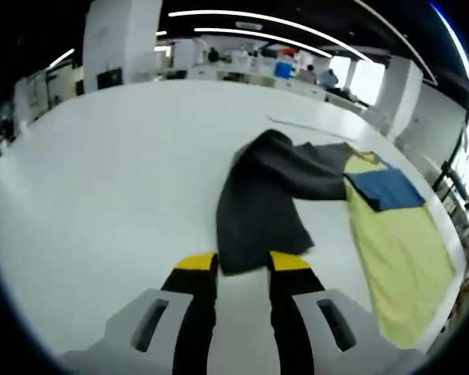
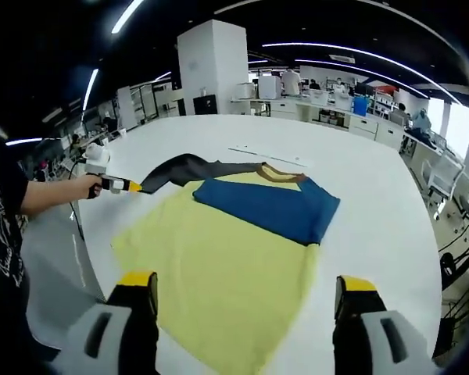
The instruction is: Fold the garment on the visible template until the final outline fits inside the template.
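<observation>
While the left gripper [image 1: 242,262] pinches the hem end of a dark grey sleeve [image 1: 258,211] between its yellow-tipped jaws, the sleeve rises off the white surface [image 1: 102,203] and trails back to the garment; in the right gripper view that same gripper [image 2: 129,186] shows at the end of a person's outstretched hand [image 2: 90,186], pulling the sleeve [image 2: 184,168] taut out to the side. The right gripper [image 2: 246,285] hovers with its jaws spread wide and nothing between them, low over the near hem of the garment. The garment is a colour-blocked long-sleeved shirt [image 2: 219,273] with a yellow body, lying flat across the middle of the surface, and a blue sleeve [image 2: 273,207] is already folded across its chest below the brown collar [image 2: 281,173]. A thin pale outline [image 2: 266,155], possibly the template's edge, lies on the surface just beyond the collar; I cannot tell its full extent. By my reading the fold is at an early stage: one sleeve is in, the dark one is lifted and ready to be laid across, and the body folds remain. Around the surface is a large open workroom with white pillars [image 2: 211,66], strip ceiling lights, benches of equipment and people far off.
</observation>
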A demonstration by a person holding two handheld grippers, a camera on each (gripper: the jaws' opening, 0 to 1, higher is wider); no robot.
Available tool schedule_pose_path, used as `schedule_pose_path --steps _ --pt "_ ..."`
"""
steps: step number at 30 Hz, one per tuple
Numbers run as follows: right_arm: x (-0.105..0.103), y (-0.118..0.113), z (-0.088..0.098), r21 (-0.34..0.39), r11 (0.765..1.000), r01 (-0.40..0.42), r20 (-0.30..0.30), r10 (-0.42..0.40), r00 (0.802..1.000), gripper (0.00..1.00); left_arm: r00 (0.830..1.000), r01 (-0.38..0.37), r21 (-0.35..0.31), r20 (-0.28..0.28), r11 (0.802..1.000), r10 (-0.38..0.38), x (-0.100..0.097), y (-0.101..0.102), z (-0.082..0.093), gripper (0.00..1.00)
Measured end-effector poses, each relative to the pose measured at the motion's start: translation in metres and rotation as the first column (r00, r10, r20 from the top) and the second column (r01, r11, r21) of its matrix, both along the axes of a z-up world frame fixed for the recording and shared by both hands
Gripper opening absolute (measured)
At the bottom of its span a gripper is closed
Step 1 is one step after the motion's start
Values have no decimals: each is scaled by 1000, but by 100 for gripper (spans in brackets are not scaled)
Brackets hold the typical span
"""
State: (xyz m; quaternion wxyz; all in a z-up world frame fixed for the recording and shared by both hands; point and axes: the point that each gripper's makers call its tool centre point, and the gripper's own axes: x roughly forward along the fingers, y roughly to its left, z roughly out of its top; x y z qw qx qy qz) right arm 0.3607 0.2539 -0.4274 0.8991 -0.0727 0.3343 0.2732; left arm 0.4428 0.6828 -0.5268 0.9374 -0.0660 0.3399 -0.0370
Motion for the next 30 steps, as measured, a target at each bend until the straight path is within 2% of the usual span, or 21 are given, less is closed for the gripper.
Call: schedule_pose_path --steps 5,6,7,8,12,15,18,25,28,30 --pt "2 0 4 -9 1000 -6 16 6 1000 94 999 -35 41 -31 999 36 -1 6 -4 5" --pt "2 0 4 -11 1000 -5 17 5 1000 94 999 -36 40 -31 999 37 1 7 -4 1" --pt "1 -1 2 -21 1000 -4 12 4 1000 94 999 -26 -2 -43 1000 26 1 1 -5 0" --pt "1 -1 0 -25 1000 -4 9 4 1000 93 998 -38 8 -46 999 38 1 6 -5 0" --pt "-2 -1 -6 -34 999 -5 -7 5 1000 93 998 11 64 -65 998 -7 0 10 -4 0" --pt "-2 -1 -6 -29 1000 0 -4 0 1000 93 998 19 88 -66 996 -13 0 24 1 0" --pt "-1 -2 -6 -35 999 -3 -6 2 1000 94 998 41 159 -62 986 -32 2 40 6 0" --pt "-1 -1 -5 -44 999 -14 -2 14 1000 95 996 77 227 -63 971 -64 9 72 18 0" --pt "-2 0 -5 -43 999 -12 -3 12 1000 95 994 105 269 -68 957 -90 15 84 24 0" --pt "-3 1 -6 -41 999 -6 -5 6 1000 95 993 110 274 -72 955 -94 18 90 26 0"
